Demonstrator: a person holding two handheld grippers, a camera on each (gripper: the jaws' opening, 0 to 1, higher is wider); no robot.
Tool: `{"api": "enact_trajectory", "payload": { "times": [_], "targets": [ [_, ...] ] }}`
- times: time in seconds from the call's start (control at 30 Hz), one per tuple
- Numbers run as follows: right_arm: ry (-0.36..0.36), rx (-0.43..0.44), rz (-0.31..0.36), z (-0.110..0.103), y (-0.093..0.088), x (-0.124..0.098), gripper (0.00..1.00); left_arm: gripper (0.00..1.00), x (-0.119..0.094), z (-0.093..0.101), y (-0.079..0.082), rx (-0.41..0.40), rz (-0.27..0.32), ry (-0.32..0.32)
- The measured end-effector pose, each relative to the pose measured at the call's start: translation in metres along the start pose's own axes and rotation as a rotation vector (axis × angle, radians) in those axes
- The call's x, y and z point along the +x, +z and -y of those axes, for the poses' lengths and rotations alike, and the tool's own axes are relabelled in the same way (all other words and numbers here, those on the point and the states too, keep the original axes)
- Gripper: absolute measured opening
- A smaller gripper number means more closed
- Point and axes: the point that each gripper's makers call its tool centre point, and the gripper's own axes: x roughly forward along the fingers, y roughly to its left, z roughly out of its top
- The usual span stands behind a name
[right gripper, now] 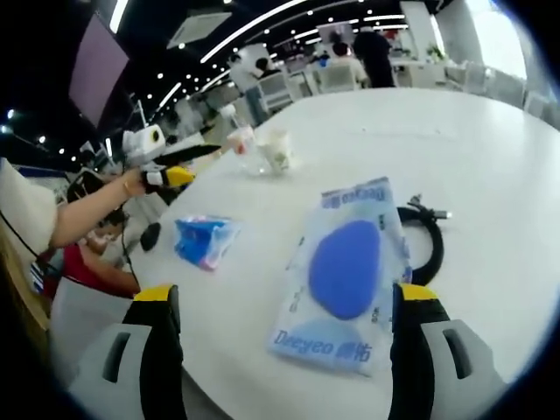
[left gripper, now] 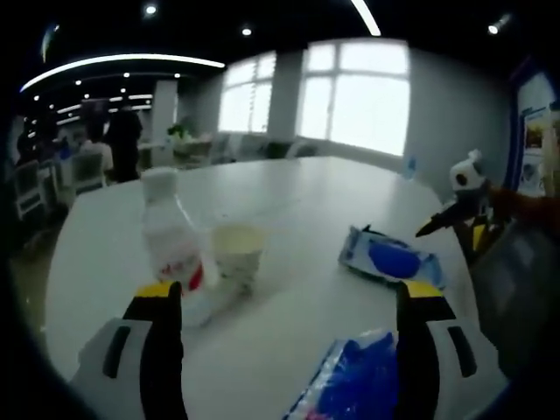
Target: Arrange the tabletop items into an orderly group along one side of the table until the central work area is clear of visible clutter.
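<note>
My left gripper (left gripper: 290,302) is open above the white table (left gripper: 306,184), with nothing in its jaws. Just beyond its left jaw stand a white plastic bottle (left gripper: 171,236) with a red label and a paper cup (left gripper: 238,256), side by side. A small blue packet (left gripper: 391,260) lies to the right, and a larger blue packet (left gripper: 350,381) lies near the right jaw. My right gripper (right gripper: 284,297) is open over the large clear packet (right gripper: 346,271) holding a blue pad. The small blue packet (right gripper: 203,241) lies to its left. Far off are the cup (right gripper: 276,150) and bottle (right gripper: 241,140).
A black looped cable (right gripper: 429,236) lies beside the large packet, partly under it. A person's hand holds the left gripper (right gripper: 162,166) at the table's edge. The right gripper (left gripper: 459,206) shows at the table's right edge. People and chairs (right gripper: 341,66) stand beyond the far side.
</note>
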Motion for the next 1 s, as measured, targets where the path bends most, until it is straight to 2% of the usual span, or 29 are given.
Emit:
{"api": "enact_trajectory", "payload": {
  "times": [0.2, 0.37, 0.47, 0.57, 0.67, 0.8, 0.87, 0.93, 1.0],
  "targets": [
    [-0.047, 0.02, -0.016, 0.002, -0.003, -0.01, 1.0, 0.99, 0.009, 0.017, 0.001, 0.008, -0.001, -0.037],
    [-0.077, 0.036, -0.029, 0.005, -0.011, -0.021, 1.0, 0.99, 0.02, 0.033, 0.004, 0.027, 0.0, -0.081],
    [-0.154, 0.104, -0.024, 0.016, -0.018, -0.029, 1.0, 0.99, 0.028, 0.042, 0.004, 0.033, -0.002, -0.107],
    [-0.193, 0.158, -0.005, 0.023, -0.02, -0.034, 1.0, 0.99, 0.039, 0.049, 0.002, 0.034, -0.012, -0.134],
    [-0.195, 0.229, 0.017, 0.025, -0.022, -0.038, 1.0, 0.99, 0.049, 0.055, -0.001, 0.058, -0.031, -0.155],
    [-0.199, 0.256, 0.01, 0.025, -0.028, -0.039, 1.0, 0.99, 0.061, 0.064, -0.003, 0.07, -0.046, -0.18],
    [-0.211, 0.316, 0.015, 0.024, -0.032, -0.038, 1.0, 0.99, 0.066, 0.065, -0.004, 0.067, -0.05, -0.174],
    [-0.233, 0.314, 0.03, 0.026, -0.033, -0.038, 1.0, 0.99, 0.072, 0.067, -0.005, 0.061, -0.046, -0.171],
    [-0.253, 0.332, 0.015, 0.027, -0.038, -0.037, 0.99, 0.98, 0.077, 0.07, -0.006, 0.056, -0.047, -0.179]
  ]
}}
